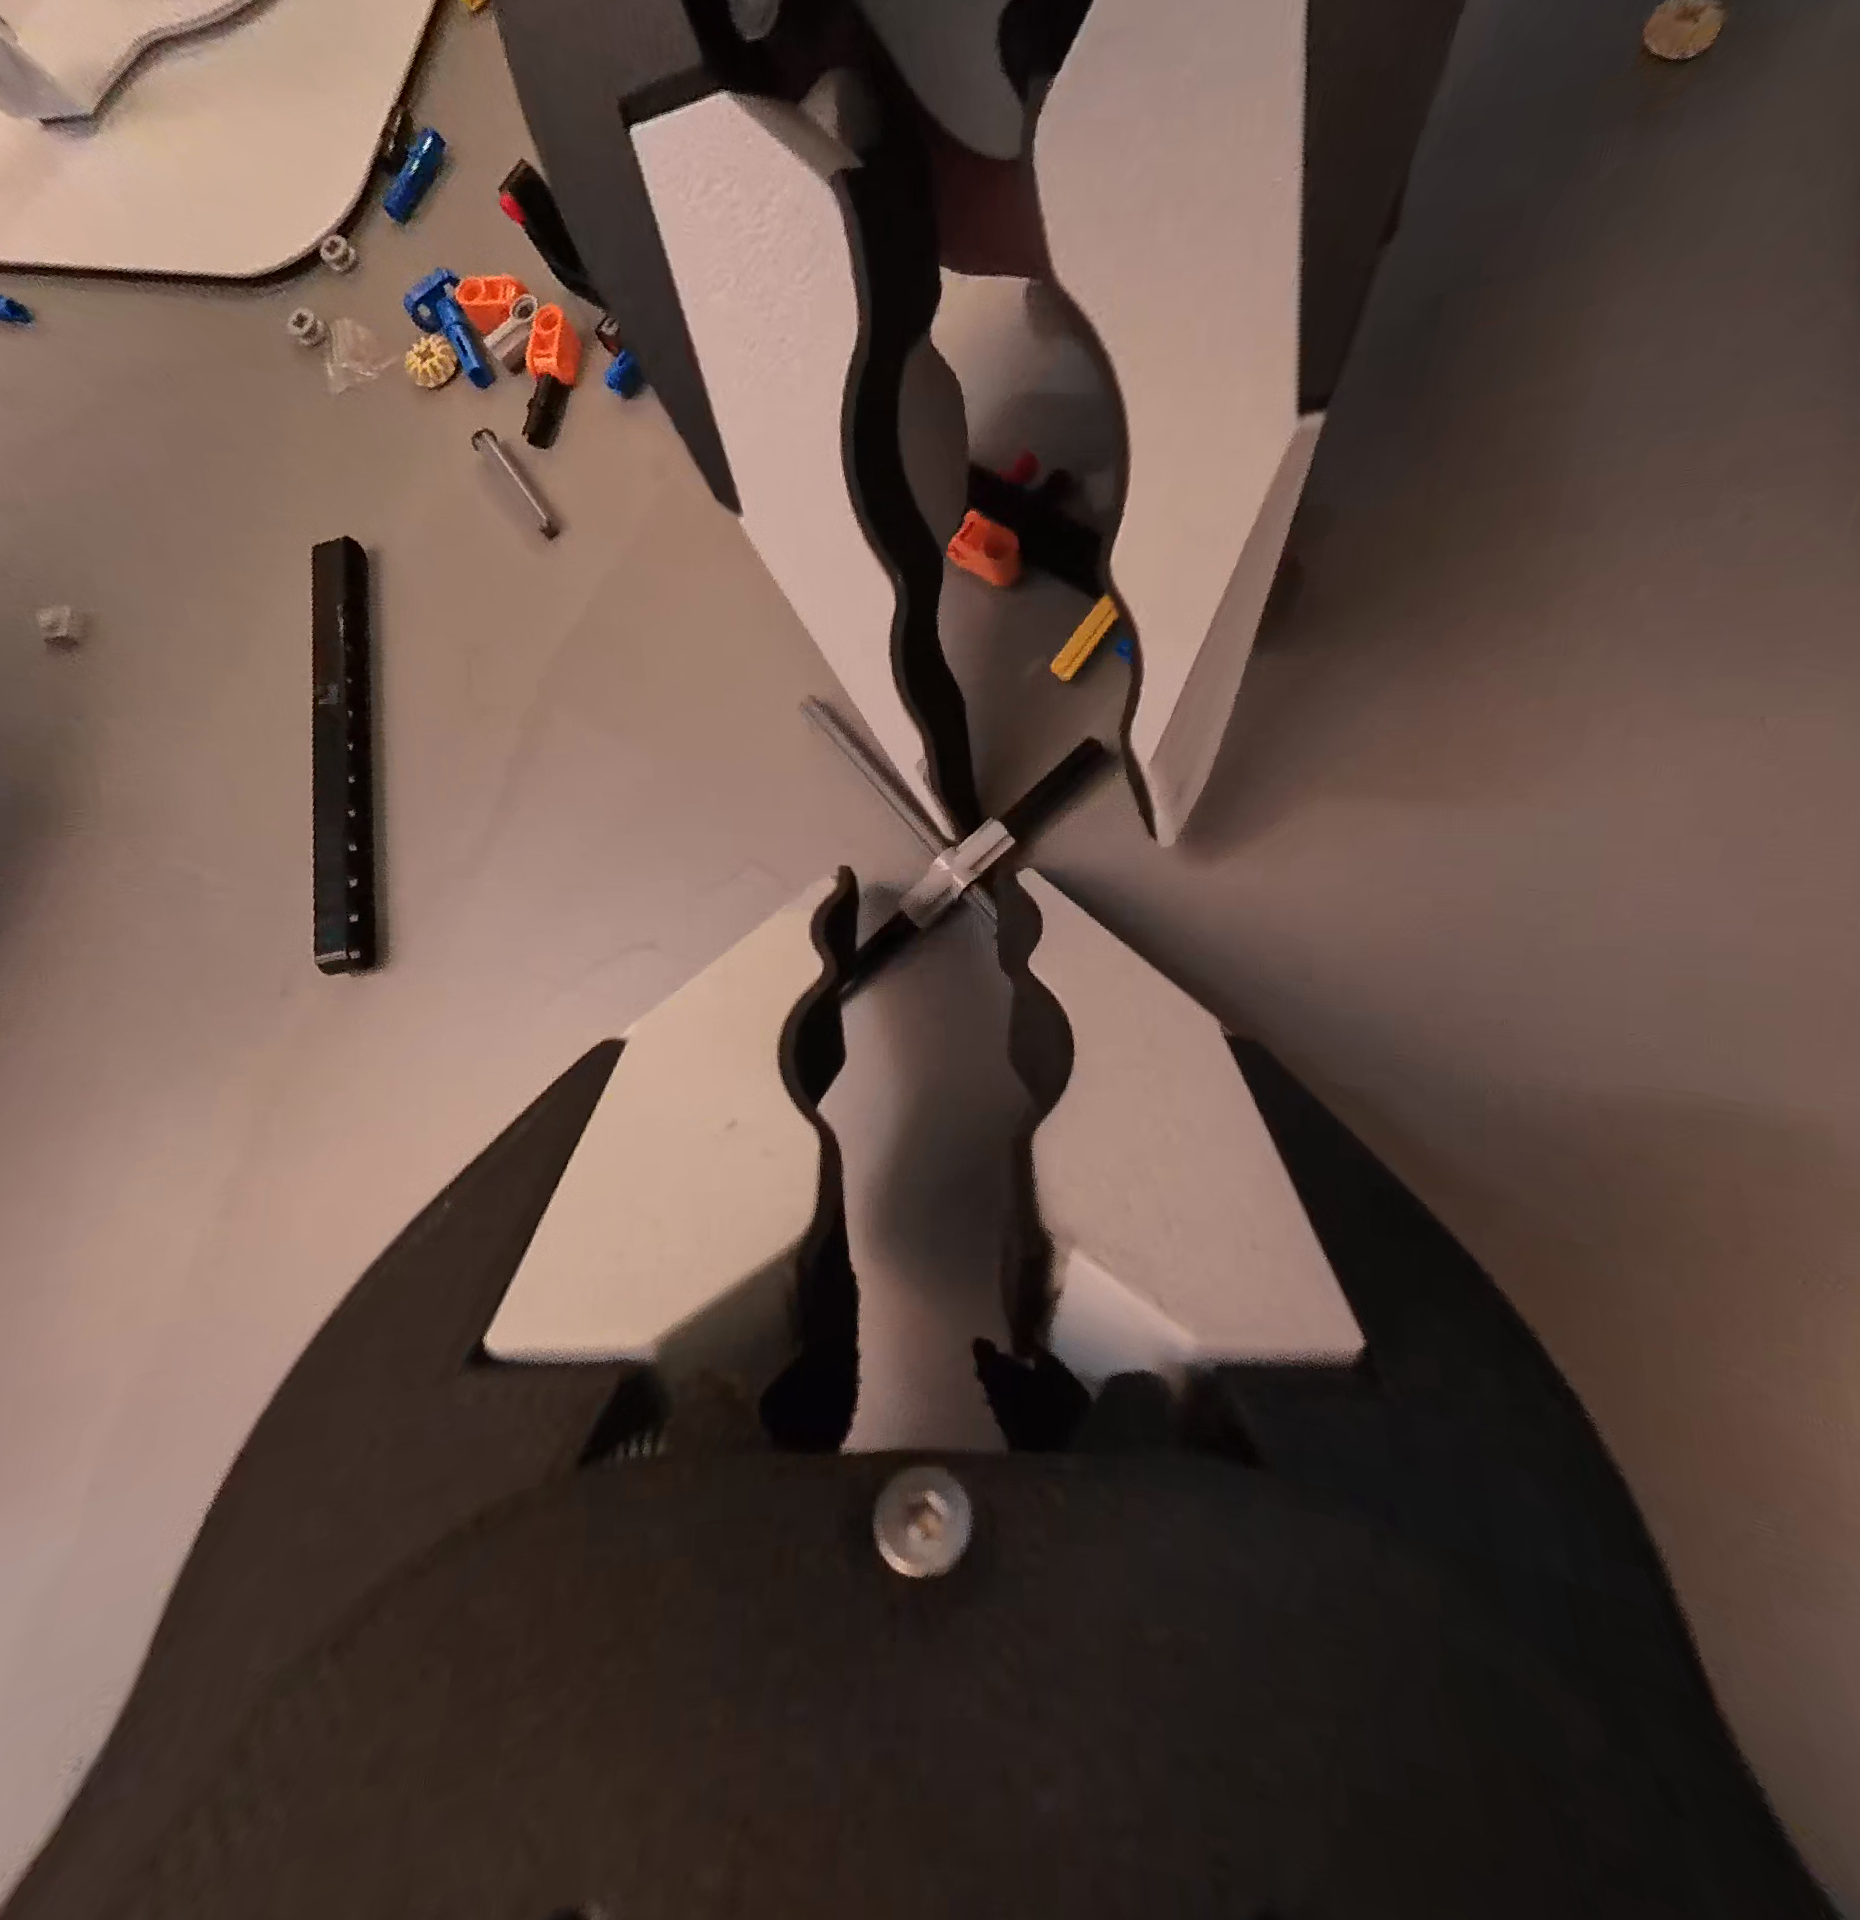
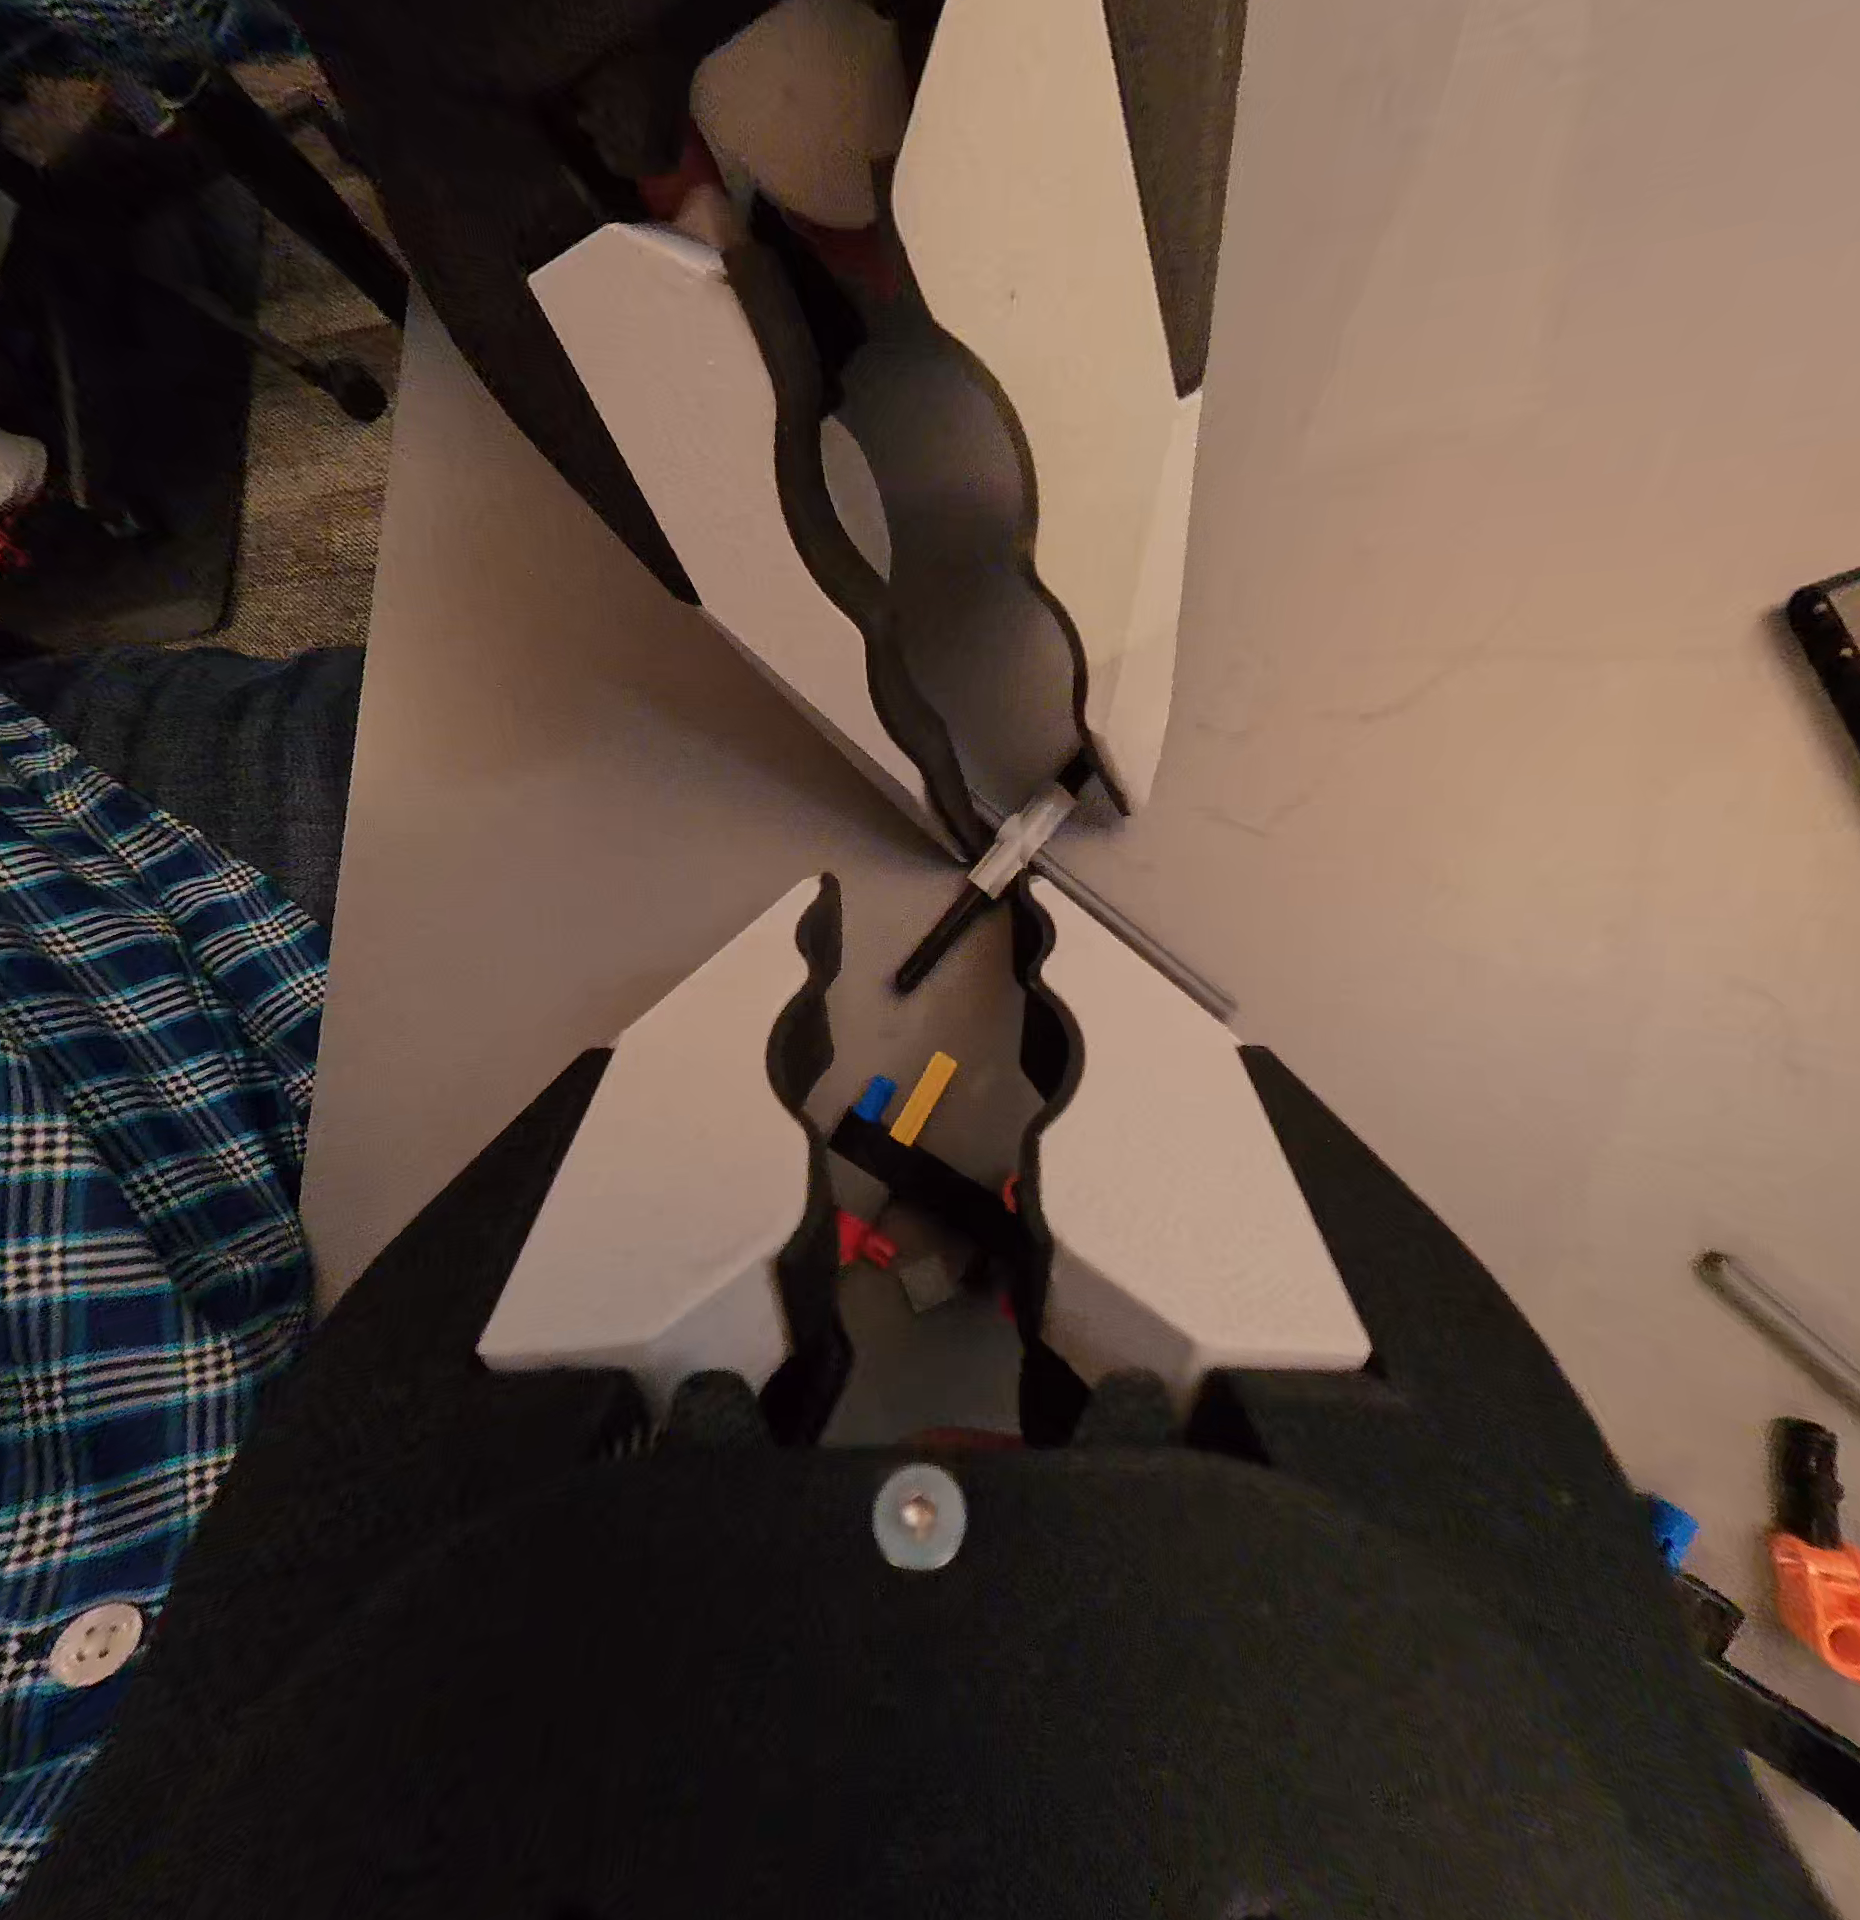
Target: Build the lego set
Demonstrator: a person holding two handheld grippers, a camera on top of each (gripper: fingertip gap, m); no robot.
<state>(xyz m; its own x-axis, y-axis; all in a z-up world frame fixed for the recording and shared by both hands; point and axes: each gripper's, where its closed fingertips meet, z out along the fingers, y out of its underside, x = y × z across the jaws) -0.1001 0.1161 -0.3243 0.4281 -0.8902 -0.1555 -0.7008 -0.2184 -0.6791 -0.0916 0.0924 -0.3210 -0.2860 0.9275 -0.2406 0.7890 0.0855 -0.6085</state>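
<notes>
Two hand-held tongs meet tip to tip above a pale grey counter (image 1: pixel 1528 935); between them a thin black axle (image 1: pixel 1051 790) carries a small light-grey sleeve (image 1: pixel 957 868) at its middle.

In the left wrist view, the left tongs (image 1: pixel 931 894) reach up from the bottom edge, their white fingers (image 1: pixel 697 1143) parted by a narrow gap; one end of the axle runs into that gap at the tips, but whether they pinch it cannot be told; the right tongs (image 1: pixel 1051 821) come down from the top, also slightly apart, their tips at the axle's other end; a grey axle (image 1: pixel 874 769) lies on the counter just under the crossing.

In the right wrist view, the right tongs (image 2: pixel 921 894) show the same narrow gap, with the sleeve just beside one tip; a firm grip cannot be confirmed.

To the left on the counter lie a long black beam (image 1: pixel 344 758), a loose cluster of orange, blue and tan pieces (image 1: pixel 500 332), and another grey axle (image 1: pixel 515 483); an orange connector (image 1: pixel 983 545) and a yellow axle (image 1: pixel 1084 637) show between the right tongs' fingers; a plaid sleeve (image 2: pixel 126 1039) fills the right view's left edge.
</notes>
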